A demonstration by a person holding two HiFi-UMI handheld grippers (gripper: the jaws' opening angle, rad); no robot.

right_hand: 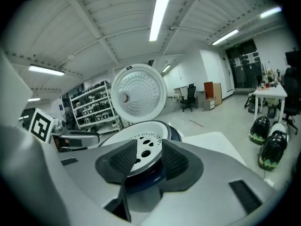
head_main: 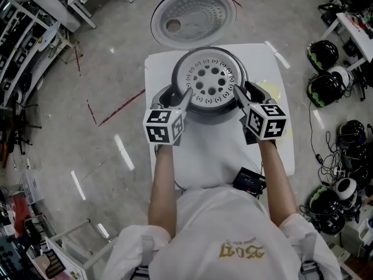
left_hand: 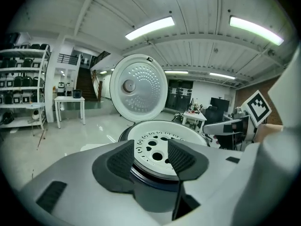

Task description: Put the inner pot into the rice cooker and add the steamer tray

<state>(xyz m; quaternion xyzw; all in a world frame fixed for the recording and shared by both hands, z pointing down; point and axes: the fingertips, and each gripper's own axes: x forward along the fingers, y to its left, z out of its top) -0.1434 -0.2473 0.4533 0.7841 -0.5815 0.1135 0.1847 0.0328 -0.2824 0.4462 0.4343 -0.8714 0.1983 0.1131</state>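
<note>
The rice cooker (head_main: 205, 118) stood on the white surface (head_main: 224, 150). Its round lid (head_main: 189, 17) was tipped wide open behind it. The white steamer tray (head_main: 208, 81), full of round holes, sat flat on top of the rice cooker and covered its mouth.

The left gripper (head_main: 175, 95) was at the left side of the rice cooker. Its jaws were wide apart and held nothing. In the left gripper view, the near edge of the steamer tray (left_hand: 157, 142) showed in the gap between the jaws of the left gripper (left_hand: 150, 150), but the dark pads did not press on it.

The right gripper (head_main: 250, 94) was at the right side of the rice cooker. Its jaws were wide apart too, and empty. The right gripper view showed the tray's edge (right_hand: 141, 142) in the gap of the right gripper (right_hand: 146, 155), with the pads off it.

A small black box (head_main: 250, 181) lay on the surface, in front of the rice cooker, close to the person.
</note>
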